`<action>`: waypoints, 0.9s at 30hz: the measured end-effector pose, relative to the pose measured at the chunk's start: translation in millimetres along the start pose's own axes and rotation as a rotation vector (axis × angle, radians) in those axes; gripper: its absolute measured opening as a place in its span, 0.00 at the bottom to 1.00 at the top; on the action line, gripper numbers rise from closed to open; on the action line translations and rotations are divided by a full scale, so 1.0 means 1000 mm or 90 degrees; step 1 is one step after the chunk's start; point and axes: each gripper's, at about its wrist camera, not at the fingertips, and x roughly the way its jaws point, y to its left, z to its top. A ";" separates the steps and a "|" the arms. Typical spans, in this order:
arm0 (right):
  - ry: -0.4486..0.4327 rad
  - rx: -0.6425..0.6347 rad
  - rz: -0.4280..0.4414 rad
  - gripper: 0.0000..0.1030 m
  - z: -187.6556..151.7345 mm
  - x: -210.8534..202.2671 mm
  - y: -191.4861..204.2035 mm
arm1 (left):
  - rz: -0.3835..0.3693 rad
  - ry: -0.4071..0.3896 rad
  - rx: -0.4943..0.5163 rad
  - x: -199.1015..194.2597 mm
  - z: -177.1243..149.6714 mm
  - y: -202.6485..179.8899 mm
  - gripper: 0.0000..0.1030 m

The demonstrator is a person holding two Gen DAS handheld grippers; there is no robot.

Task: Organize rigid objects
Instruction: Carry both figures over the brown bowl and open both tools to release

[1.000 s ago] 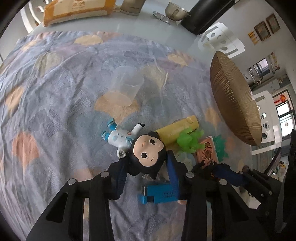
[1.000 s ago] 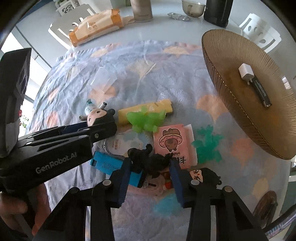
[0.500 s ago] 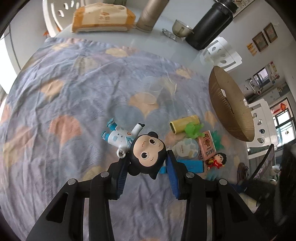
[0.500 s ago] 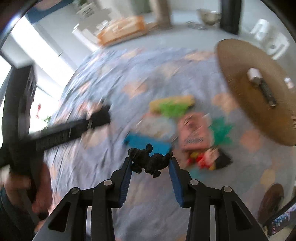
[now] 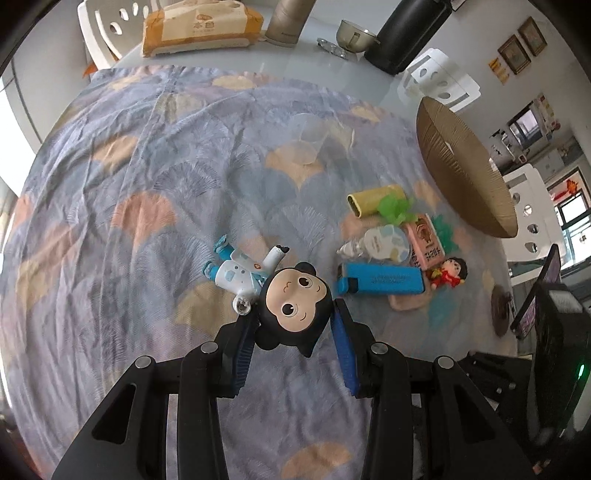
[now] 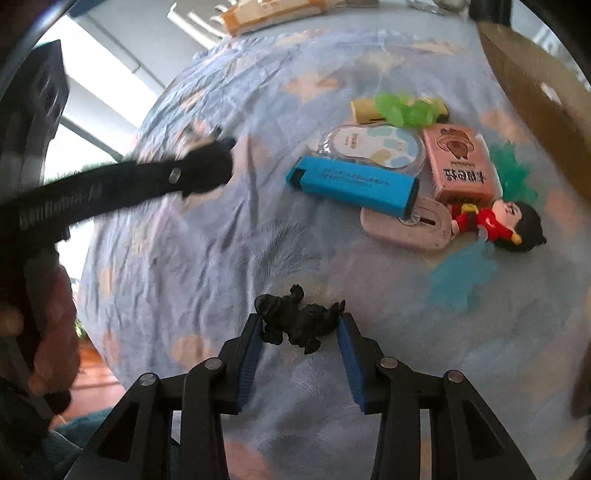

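My left gripper (image 5: 293,325) is shut on the black head of a cartoon figurine (image 5: 291,306) in a white and blue suit, held above the blue patterned cloth (image 5: 147,206). My right gripper (image 6: 300,326) is shut on a small black animal toy (image 6: 299,319), lifted over the cloth. A pile lies to the right: a blue box (image 6: 354,182), a pink box (image 6: 461,166), a red doll (image 6: 498,221), a yellow tube (image 5: 373,199), green toys (image 6: 402,107) and a white round case (image 6: 373,146). The left gripper shows blurred in the right wrist view (image 6: 207,170).
A brown ribbed dish (image 5: 461,170) stands at the right of the cloth. A clear plastic cup (image 5: 308,142) lies on the cloth. A tissue pack (image 5: 199,26), a tan flask (image 5: 290,16), a bowl (image 5: 354,33) and a black flask (image 5: 402,33) stand at the table's far edge.
Both grippers rose and pulled back from the pile with their toys. The left gripper moved left, away from the pile. The right gripper's view swung towards the table's near left edge.
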 end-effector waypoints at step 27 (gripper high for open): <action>-0.251 0.126 -0.226 0.43 0.079 -0.169 -0.074 | -0.152 -0.104 0.180 -0.035 0.103 -0.151 0.36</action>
